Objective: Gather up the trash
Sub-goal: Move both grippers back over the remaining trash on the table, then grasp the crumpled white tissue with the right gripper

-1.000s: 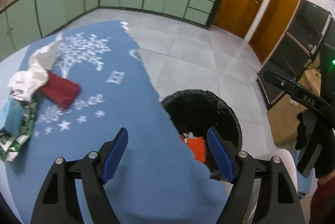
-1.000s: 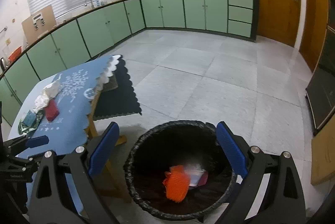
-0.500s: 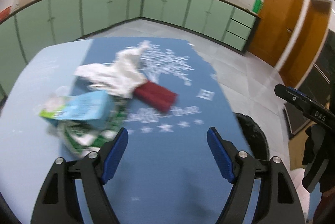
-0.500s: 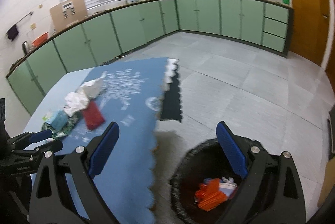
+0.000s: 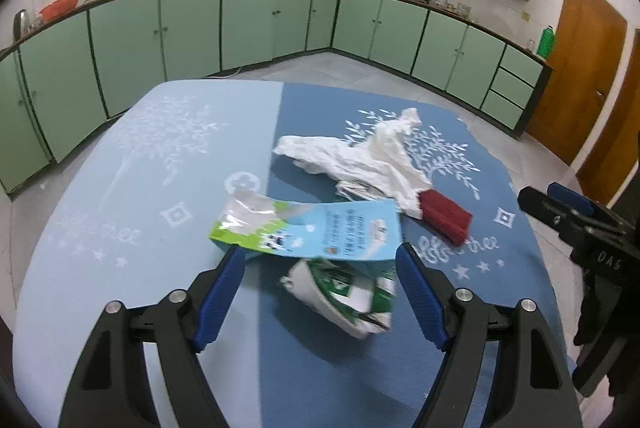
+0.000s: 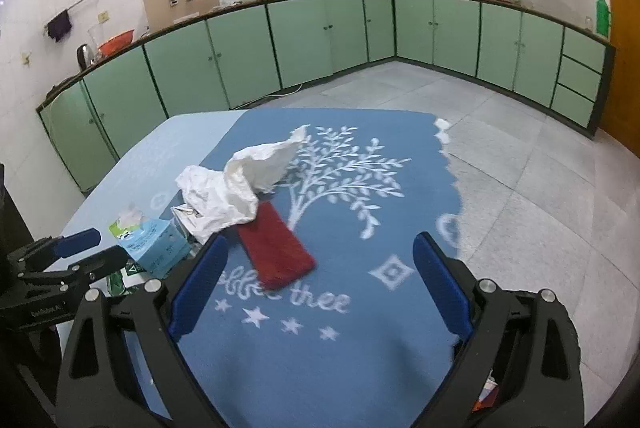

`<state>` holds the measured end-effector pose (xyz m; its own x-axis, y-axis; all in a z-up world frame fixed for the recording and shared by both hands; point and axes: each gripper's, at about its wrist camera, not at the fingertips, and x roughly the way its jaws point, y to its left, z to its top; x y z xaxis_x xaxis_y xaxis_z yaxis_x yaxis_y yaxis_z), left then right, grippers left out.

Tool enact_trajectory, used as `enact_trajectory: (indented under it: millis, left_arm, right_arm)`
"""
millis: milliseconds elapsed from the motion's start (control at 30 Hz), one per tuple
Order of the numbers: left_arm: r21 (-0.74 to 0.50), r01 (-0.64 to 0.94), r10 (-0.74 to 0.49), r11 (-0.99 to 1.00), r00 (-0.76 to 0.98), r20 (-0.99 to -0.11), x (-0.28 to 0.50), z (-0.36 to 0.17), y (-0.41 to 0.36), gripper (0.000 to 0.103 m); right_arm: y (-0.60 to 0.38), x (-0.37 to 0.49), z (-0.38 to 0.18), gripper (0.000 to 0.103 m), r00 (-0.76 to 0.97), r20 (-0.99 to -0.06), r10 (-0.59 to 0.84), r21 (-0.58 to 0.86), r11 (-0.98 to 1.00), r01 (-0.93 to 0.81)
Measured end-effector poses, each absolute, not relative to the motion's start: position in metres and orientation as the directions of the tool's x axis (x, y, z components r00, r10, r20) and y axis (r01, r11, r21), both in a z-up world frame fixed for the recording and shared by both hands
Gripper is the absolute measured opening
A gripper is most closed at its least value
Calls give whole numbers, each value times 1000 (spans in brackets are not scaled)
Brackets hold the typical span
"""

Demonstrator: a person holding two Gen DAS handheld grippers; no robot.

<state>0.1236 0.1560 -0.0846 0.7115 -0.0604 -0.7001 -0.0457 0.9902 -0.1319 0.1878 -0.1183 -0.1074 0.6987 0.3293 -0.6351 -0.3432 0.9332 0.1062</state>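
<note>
Trash lies in a heap on the blue tablecloth (image 5: pixel 140 188). A light blue carton (image 5: pixel 320 232) rests on a crumpled green and white wrapper (image 5: pixel 352 300); behind them are a crumpled white paper bag (image 5: pixel 360 160) and a flat red packet (image 5: pixel 446 216). My left gripper (image 5: pixel 320 296) is open just above the carton and wrapper, touching neither. In the right wrist view, my right gripper (image 6: pixel 318 292) hangs open over the cloth (image 6: pixel 360 348) beside the red packet (image 6: pixel 276 252), with the white bag (image 6: pixel 236 192) and carton (image 6: pixel 156 244) further left. Nothing is held.
Green cabinets (image 5: pixel 260 20) run along the far walls under a counter with pots. Grey floor tiles (image 6: pixel 540 188) spread to the right of the table. A wooden door (image 5: pixel 576 68) stands at the right. The table's right edge (image 6: pixel 452 180) is scalloped.
Both grippers have swung left, away from the black bin on the floor and over the table. The trash heap now lies right in front of the left gripper.
</note>
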Motion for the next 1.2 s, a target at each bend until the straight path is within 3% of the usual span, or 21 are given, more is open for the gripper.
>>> enact_trajectory:
  millis: [233,800,1033,1100,1167,1200]
  left_arm:
    - [-122,-86,-23,989,719,-694,132,-88,169,76]
    - [-78,-151,59,985,738,-672,158,-85,193,76]
    - [-63,-183,95,981,736,-670,168,-86,206,76]
    - [-61,-191,101,980,734,-672,169,-88,209,76]
    - [-68,-199,101,978,730,-676,169,-90,213,76]
    - [-71,-202,102,977,728,-678,170,-91,214,76]
  right_arm:
    - [-93,198,-124,91,666,-670,328,81,924,-373]
    - [-37,239,-119,91,644,-655,396,99,889,-447]
    - [-15,263,-138,91,588,-718,372,96,890,-445]
    - [-12,265,-144,86,572,-729,375,101,886,-452]
    - [-9,268,-148,65,543,-745,387,118,878,-463]
    - [-8,268,-150,61,531,-753,389,127,877,-463]
